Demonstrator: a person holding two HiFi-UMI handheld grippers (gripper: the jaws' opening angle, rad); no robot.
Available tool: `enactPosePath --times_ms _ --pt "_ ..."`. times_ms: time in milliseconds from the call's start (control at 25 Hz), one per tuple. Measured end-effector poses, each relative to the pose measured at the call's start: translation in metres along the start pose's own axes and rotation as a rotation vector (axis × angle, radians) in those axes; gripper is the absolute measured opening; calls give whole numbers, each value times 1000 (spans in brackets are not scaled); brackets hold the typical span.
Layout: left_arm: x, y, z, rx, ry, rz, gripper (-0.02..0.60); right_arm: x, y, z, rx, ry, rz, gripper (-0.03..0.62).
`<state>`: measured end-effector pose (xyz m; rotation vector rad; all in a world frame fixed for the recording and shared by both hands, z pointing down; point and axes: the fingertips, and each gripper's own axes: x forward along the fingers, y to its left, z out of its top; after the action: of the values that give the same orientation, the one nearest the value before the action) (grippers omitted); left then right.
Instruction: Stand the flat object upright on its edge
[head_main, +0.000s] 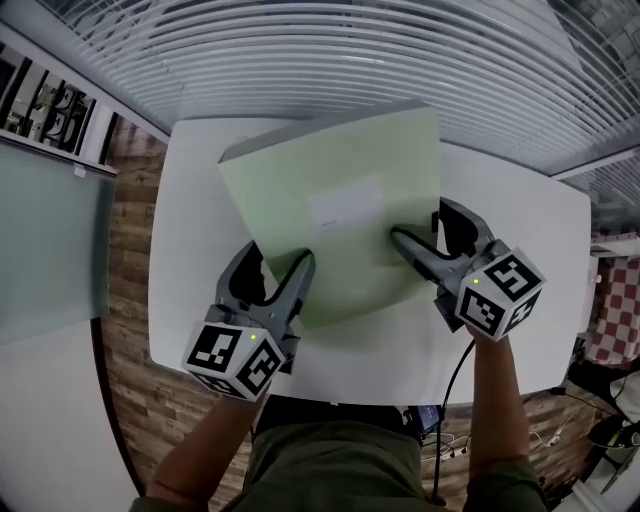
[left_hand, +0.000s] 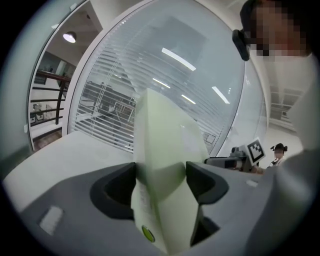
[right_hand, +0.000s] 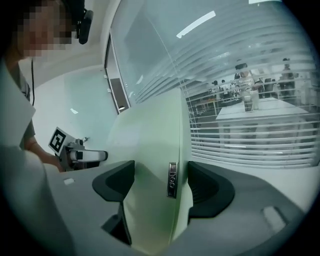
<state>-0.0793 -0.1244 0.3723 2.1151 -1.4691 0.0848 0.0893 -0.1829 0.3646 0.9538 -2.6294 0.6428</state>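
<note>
The flat object (head_main: 335, 215) is a wide pale green folder-like case over the white table (head_main: 190, 250), held by its near edge. My left gripper (head_main: 280, 272) is shut on its near left corner, and my right gripper (head_main: 418, 238) is shut on its near right side. In the left gripper view the green case (left_hand: 167, 145) fills the gap between both pads of the left gripper (left_hand: 161, 172). The right gripper view shows the case (right_hand: 150, 145) pinched in the right gripper (right_hand: 160, 182), with a small metal tag (right_hand: 172, 180) on its edge. The case's far end slopes away from me.
A glass wall with white blinds (head_main: 400, 50) runs behind the table. Wood floor (head_main: 125, 250) shows at the table's left. A black cable (head_main: 455, 375) hangs from the right gripper near the table's front edge. A person's torso is close behind both grippers.
</note>
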Motion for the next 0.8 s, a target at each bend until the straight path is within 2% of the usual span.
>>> enactPosePath --times_ms 320,800 --pt "18 -10 25 114 -27 -50 301 -11 -7 17 -13 -109 -83 319" --pt "49 -21 47 277 -72 -166 310 -25 -20 27 -45 -238 -225 318"
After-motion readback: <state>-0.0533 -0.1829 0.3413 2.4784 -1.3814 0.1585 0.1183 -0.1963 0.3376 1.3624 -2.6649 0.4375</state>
